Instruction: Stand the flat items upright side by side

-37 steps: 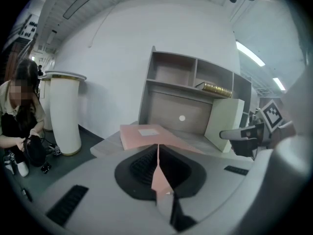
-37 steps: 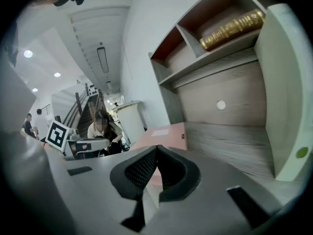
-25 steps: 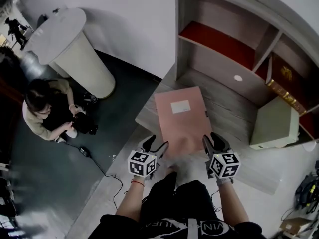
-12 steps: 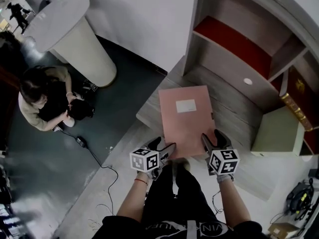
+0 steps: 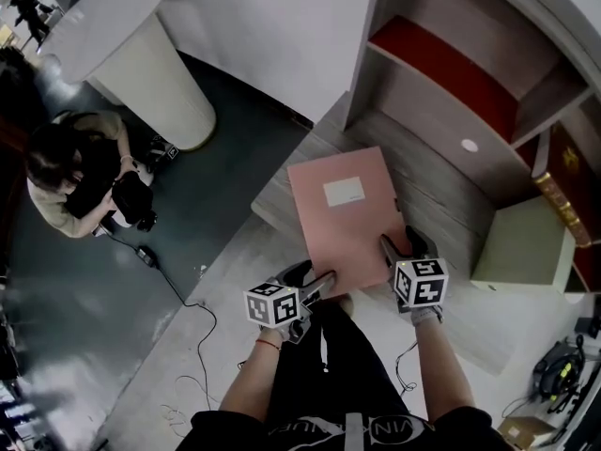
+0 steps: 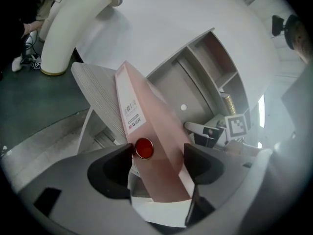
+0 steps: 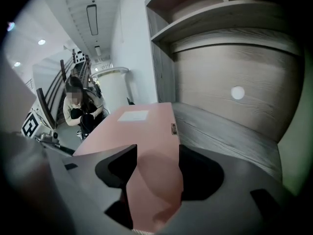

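A pink file box (image 5: 343, 209) lies flat on the grey shelf board (image 5: 441, 172), with its near end over the board's front edge. My left gripper (image 5: 315, 275) is at its near left corner, rolled onto its side. In the left gripper view its jaws have just been closing on the box's spine (image 6: 156, 131) by the red button, and both pads touch it. My right gripper (image 5: 402, 244) is at the near right corner. Its jaws have just been opening, and the box's corner (image 7: 146, 131) sits between them without a clear pinch.
A pale green box (image 5: 521, 242) stands on the board to the right, next to dark red books (image 5: 563, 172). The shelf unit's back and a red-lined compartment (image 5: 441, 64) rise behind. On the floor to the left are a white pedestal (image 5: 141, 64), a crouching person (image 5: 75, 177) and cables (image 5: 188, 299).
Both grippers have moved forward and down from just short of the box onto its near corners. Their jaws stand wider than before. The left gripper has rolled over.
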### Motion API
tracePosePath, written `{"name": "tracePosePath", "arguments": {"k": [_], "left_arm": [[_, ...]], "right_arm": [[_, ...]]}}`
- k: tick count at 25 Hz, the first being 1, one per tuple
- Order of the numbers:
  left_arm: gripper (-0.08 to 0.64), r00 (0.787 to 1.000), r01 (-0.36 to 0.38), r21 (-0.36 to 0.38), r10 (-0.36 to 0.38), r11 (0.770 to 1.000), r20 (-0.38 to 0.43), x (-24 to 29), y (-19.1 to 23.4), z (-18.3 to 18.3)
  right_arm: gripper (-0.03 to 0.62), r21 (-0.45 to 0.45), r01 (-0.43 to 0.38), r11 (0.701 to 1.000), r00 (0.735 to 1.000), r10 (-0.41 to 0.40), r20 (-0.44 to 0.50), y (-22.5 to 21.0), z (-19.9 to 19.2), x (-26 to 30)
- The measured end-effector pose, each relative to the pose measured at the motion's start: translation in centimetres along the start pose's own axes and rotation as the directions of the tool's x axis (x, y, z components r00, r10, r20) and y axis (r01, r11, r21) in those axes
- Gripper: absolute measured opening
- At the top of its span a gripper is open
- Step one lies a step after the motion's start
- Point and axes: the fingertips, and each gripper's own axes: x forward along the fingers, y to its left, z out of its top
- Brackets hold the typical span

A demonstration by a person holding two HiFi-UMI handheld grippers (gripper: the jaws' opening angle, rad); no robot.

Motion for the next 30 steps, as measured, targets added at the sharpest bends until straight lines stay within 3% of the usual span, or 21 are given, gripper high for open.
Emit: {"name": "tracePosePath", "arguments": {"k": [9,12,15,18,22,30], "left_arm": [[0.308,0.999,0.041,-0.045,-0.041,0.998,-0.002,-0.7,-0.6,-1.8],[0.356,0.999,0.034,-0.036,-0.035,0.999,-0.012,-0.4,-0.2,-1.7],[0.365,0.999,0.042,-0.051,-0.042,0.998,-0.009,-0.1,0.4,-1.1],[0.373,0.998,0.06,-0.121,-0.058,0.991,0.021,0.2,1.5,-0.1],[0.388,0.993,0.112,-0.22,-0.104,0.969,0.047,0.8,2.6,0.8],[0.392,0.985,0.174,-0.235,-0.171,0.956,0.032,0.4,2.9,0.9]], "right_arm": [[0.258,-0.05,-0.095,0.994,0.989,0.089,-0.115,-0.8,0.2,1.3],[0.304,-0.064,-0.142,0.988,0.981,0.132,-0.141,-1.3,0.1,1.7],[0.305,-0.024,-0.202,0.979,0.967,0.196,-0.16,-1.4,-0.1,2.0],[0.287,0.007,-0.255,0.967,0.955,0.253,-0.155,-1.1,-0.2,2.1],[0.281,-0.045,-0.277,0.96,0.955,0.27,-0.121,-0.4,-0.3,1.9],[0.27,-0.089,-0.335,0.938,0.939,0.325,-0.113,2.1,-1.4,0.9]]}}
